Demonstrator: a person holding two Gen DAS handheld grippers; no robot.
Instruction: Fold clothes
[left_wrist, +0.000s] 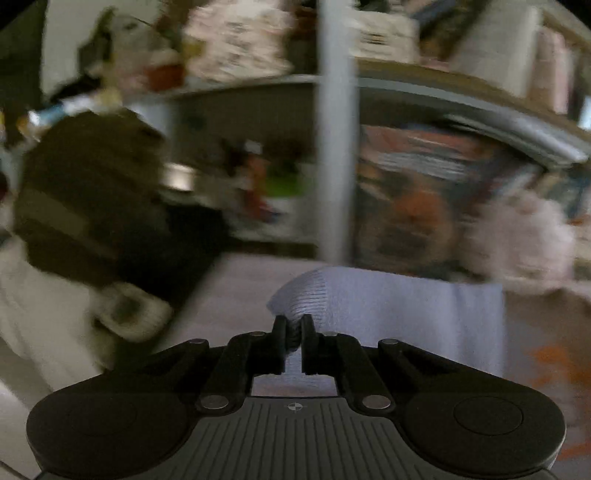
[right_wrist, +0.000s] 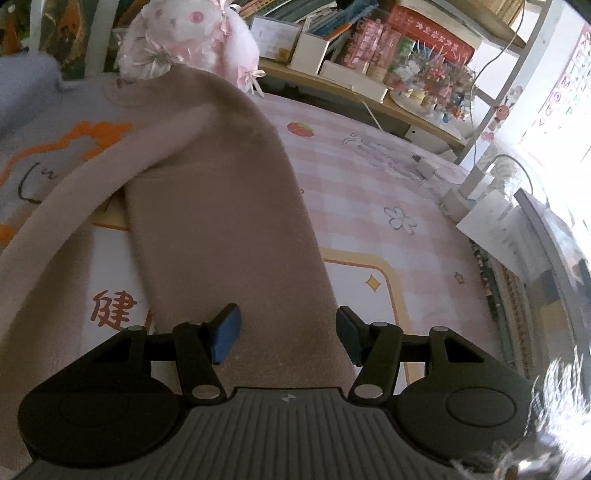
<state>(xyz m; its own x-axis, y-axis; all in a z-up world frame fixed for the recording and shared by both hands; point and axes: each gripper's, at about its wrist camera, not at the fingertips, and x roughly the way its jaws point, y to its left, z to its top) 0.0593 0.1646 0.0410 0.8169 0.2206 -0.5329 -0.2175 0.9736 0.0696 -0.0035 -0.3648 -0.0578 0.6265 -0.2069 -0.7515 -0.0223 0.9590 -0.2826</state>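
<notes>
My left gripper (left_wrist: 294, 326) is shut on the ribbed edge of a pale lavender knit garment (left_wrist: 399, 314), which hangs lifted in front of it over the patterned mat (left_wrist: 240, 288). The left wrist view is blurred by motion. In the right wrist view my right gripper (right_wrist: 288, 328) stands open just above a beige fuzzy garment (right_wrist: 221, 206) that lies stretched away over the pink checked mat (right_wrist: 369, 192). One beige sleeve (right_wrist: 92, 177) curves off to the left. A corner of the lavender garment (right_wrist: 26, 85) shows at the far left.
A pink fluffy plush (right_wrist: 188, 40) sits at the mat's far end, beside shelves of books and boxes (right_wrist: 369, 48). A white shelf post (left_wrist: 336, 147) stands straight ahead of the left gripper. A brown and white pile of clothes (left_wrist: 85, 206) lies on the left. White boxes (right_wrist: 480, 206) edge the mat's right side.
</notes>
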